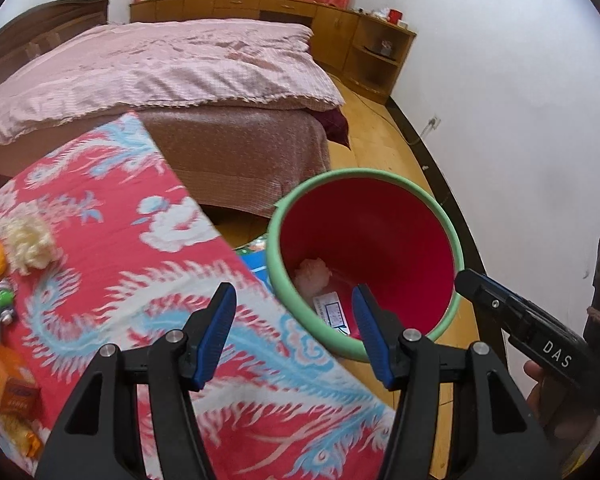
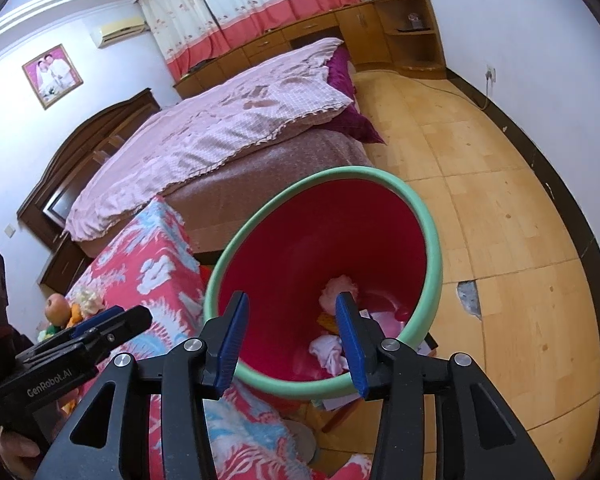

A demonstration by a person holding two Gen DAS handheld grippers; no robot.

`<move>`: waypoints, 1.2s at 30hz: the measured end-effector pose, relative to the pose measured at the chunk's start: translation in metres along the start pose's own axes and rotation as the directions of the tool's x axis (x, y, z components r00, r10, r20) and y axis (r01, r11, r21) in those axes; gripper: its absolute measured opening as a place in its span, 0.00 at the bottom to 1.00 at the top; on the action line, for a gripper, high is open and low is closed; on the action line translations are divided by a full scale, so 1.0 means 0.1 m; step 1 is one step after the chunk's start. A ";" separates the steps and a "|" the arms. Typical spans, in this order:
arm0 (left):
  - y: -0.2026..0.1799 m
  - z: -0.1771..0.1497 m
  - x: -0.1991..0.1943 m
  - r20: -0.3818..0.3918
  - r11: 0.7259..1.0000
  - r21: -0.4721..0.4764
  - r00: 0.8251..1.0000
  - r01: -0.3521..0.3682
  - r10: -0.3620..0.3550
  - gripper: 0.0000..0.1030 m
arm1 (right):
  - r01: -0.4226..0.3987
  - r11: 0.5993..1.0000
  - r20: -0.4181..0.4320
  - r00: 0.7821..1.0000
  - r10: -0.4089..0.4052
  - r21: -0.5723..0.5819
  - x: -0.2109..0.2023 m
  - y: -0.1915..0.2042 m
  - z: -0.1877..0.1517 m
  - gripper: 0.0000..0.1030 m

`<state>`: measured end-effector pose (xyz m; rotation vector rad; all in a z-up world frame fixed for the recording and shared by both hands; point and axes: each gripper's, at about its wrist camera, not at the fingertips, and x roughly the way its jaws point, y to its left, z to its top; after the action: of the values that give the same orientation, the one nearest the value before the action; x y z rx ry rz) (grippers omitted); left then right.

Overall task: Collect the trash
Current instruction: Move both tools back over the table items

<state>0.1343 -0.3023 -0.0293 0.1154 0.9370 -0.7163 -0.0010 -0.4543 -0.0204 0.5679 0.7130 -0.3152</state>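
Note:
A red bin with a green rim stands on the floor beside the table; it also shows in the right wrist view. Inside lie a crumpled pink tissue, a white printed packet and more crumpled wrappers. My left gripper is open and empty above the table edge, next to the bin. My right gripper is open and empty over the bin's mouth. On the red patterned tablecloth lie a cream crumpled wad and small wrappers.
A bed with a pink quilt stands behind the table. Wooden cabinets line the far wall. An orange box and fruit sit at the table's left. The wooden floor lies to the right of the bin.

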 end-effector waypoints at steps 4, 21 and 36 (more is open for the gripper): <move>0.12 -0.06 -0.20 0.025 0.999 -0.033 0.999 -0.024 0.024 0.58 | -0.023 1.000 -0.005 1.000 0.023 -0.009 -0.07 0.10 -0.03 0.47; 0.79 -0.42 -1.10 0.130 0.973 -0.196 0.980 -0.122 0.149 0.59 | -0.122 0.987 -0.019 0.993 0.121 -0.102 -0.31 0.69 -0.28 0.48; 1.45 -0.55 -1.35 0.117 0.932 -0.258 0.949 -0.256 0.293 0.59 | -0.182 0.966 -0.116 0.980 0.162 -0.185 -0.10 1.23 -0.49 0.48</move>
<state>0.1322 -0.1008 0.0110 -0.0223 0.8315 -0.3425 0.0225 -0.3258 0.0032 0.4579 0.7758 -0.0537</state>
